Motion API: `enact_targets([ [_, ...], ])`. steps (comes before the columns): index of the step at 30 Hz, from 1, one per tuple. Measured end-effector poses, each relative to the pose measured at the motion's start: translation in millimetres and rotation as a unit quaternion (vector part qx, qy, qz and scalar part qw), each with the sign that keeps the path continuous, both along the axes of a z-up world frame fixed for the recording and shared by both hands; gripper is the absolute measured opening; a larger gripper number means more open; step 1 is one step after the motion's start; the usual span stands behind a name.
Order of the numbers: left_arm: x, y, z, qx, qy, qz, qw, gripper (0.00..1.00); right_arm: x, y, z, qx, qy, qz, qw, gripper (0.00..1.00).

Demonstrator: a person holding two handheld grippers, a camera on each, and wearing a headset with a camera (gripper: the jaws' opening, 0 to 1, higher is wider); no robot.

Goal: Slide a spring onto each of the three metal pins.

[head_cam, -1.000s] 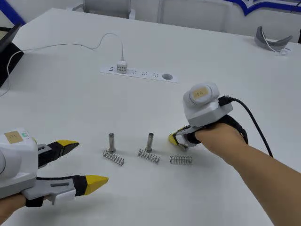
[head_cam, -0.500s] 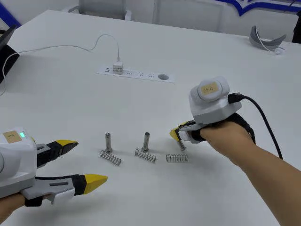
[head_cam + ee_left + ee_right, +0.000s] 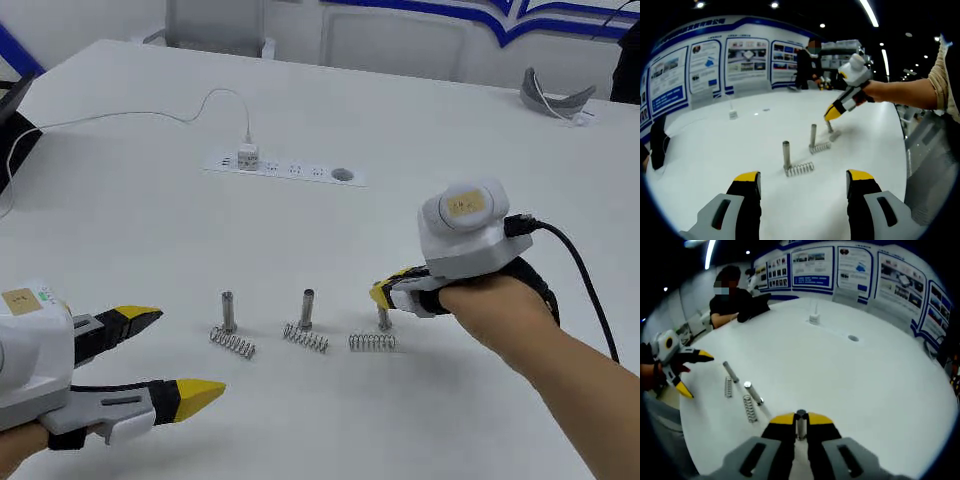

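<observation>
Two metal pins stand upright on the white table, the left pin (image 3: 228, 310) and the middle pin (image 3: 306, 308). In front of each lies a spring (image 3: 232, 342), (image 3: 305, 338), and a third spring (image 3: 372, 342) lies further right. My right gripper (image 3: 385, 296) is shut on the third pin (image 3: 384, 318), whose foot is at the table just behind that spring. In the right gripper view this pin (image 3: 800, 424) sits between the yellow fingertips of the right gripper (image 3: 800, 421). My left gripper (image 3: 170, 353) hangs open at the lower left, well short of the pins (image 3: 786, 154).
A white power strip (image 3: 290, 170) with a plug (image 3: 247, 157) and cable lies further back. A grey curved object (image 3: 550, 98) rests at the far right edge, and a dark object (image 3: 10, 130) sits at the left edge. A person (image 3: 732, 295) sits at the table's far side.
The right gripper has shifted slightly to the right relative to the springs, and the pin in it stands more upright. The left gripper stays open in the same place.
</observation>
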State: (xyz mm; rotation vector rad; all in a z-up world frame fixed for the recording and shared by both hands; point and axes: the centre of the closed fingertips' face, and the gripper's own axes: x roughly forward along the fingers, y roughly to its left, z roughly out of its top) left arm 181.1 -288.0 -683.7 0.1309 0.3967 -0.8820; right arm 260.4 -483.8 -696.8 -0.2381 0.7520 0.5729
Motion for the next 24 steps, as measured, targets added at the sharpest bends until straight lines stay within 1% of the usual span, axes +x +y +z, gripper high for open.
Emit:
enact_targets([
  [5, 0.6, -1.3, 2.2, -0.001, -0.003, 0.0, 1.0, 0.71, -3.9, -5.9, 1.0, 0.007, -0.006, -0.007, 0.9999, 0.09],
  [15, -0.9, -3.4, 3.4, -0.001, -0.004, -0.003, 1.0, 0.71, -10.0, -14.4, 1.1, 0.015, -0.008, -0.017, 0.9997, 0.09],
  [24, -2.6, -4.2, 4.2, -0.003, -0.006, -0.003, 1.0, 0.71, -13.4, -15.1, 1.3, 0.02, -0.007, -0.018, 0.9996, 0.1],
])
